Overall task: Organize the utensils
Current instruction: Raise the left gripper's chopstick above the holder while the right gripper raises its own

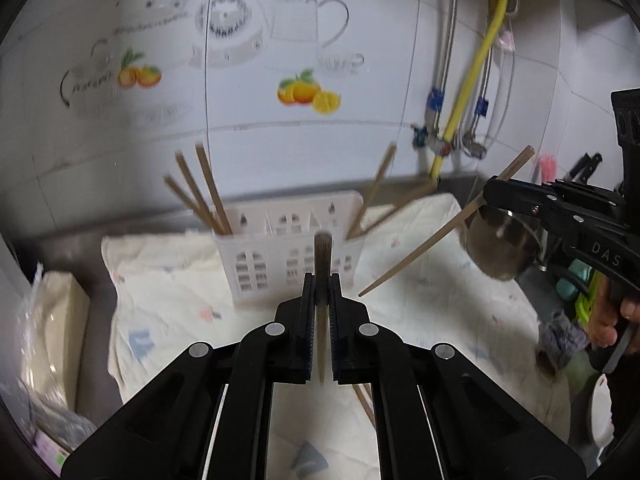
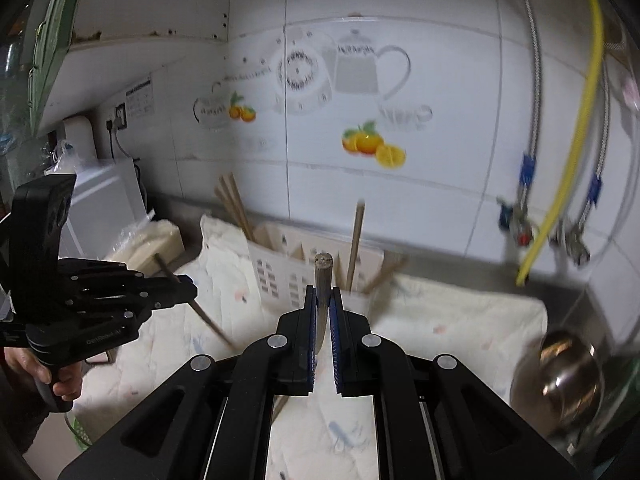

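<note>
A white slotted utensil holder [image 1: 280, 248] stands on a pale cloth [image 1: 440, 300]; it also shows in the right wrist view [image 2: 288, 276]. Several wooden chopsticks [image 1: 204, 188] lean in its left end, and others [image 1: 376, 184] in its right end. My left gripper [image 1: 322, 280] is shut on a chopstick [image 1: 322, 252] held upright just in front of the holder. My right gripper [image 2: 321, 292] is shut on another chopstick [image 2: 323, 280], also in front of the holder. From the left wrist view the right gripper [image 1: 490, 190] shows at the right with its chopstick [image 1: 440, 232] slanting down.
One loose chopstick [image 1: 366, 404] lies on the cloth under my left gripper. A steel bowl [image 2: 560, 376] sits at the right. A tiled wall with hoses and valves [image 1: 444, 136] is behind. A wrapped package [image 1: 44, 332] lies left of the cloth.
</note>
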The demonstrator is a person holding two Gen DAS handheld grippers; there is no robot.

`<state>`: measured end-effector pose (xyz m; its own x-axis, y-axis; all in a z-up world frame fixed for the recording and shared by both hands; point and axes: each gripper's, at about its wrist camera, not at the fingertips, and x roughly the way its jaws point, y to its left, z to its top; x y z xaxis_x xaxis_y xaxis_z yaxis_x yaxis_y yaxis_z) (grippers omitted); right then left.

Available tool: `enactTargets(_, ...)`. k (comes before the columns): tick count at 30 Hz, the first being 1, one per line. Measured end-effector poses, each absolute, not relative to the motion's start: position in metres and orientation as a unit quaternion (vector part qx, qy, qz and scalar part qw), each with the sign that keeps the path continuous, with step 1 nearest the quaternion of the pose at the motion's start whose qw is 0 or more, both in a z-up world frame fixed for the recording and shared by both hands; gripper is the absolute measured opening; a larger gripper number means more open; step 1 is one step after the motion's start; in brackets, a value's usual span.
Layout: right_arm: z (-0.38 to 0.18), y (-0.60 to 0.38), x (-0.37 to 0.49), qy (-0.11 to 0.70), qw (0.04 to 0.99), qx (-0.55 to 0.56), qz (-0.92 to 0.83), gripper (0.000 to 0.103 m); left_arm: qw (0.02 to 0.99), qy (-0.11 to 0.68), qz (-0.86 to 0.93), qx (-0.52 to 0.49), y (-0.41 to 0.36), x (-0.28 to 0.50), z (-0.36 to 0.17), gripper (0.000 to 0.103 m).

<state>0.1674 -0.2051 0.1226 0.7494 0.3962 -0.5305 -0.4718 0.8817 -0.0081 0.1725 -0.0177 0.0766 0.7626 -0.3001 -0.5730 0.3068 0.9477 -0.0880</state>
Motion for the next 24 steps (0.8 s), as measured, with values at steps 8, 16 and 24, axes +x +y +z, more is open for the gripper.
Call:
enactTargets(8, 0.162, -0.191, 0.201, 0.25, 0.934, -0.092, 0.236, 0.006, 0.959, 0.241, -0.15, 0.005, -0.008, 0.198, 0.148, 0.005)
enactTargets(16, 0.18, -0.188, 0.228, 0.24, 0.939, -0.086, 0.229, 0.007, 0.974, 0.189, -0.122, -0.014, 0.008, 0.238, 0.19, 0.005)
enactTargets(24, 0.181, -0.182, 0.25, 0.237, 0.942, -0.091, 0.218, 0.007, 0.977, 0.195, -0.087, -0.024, 0.021, 0.275, 0.176, 0.005)
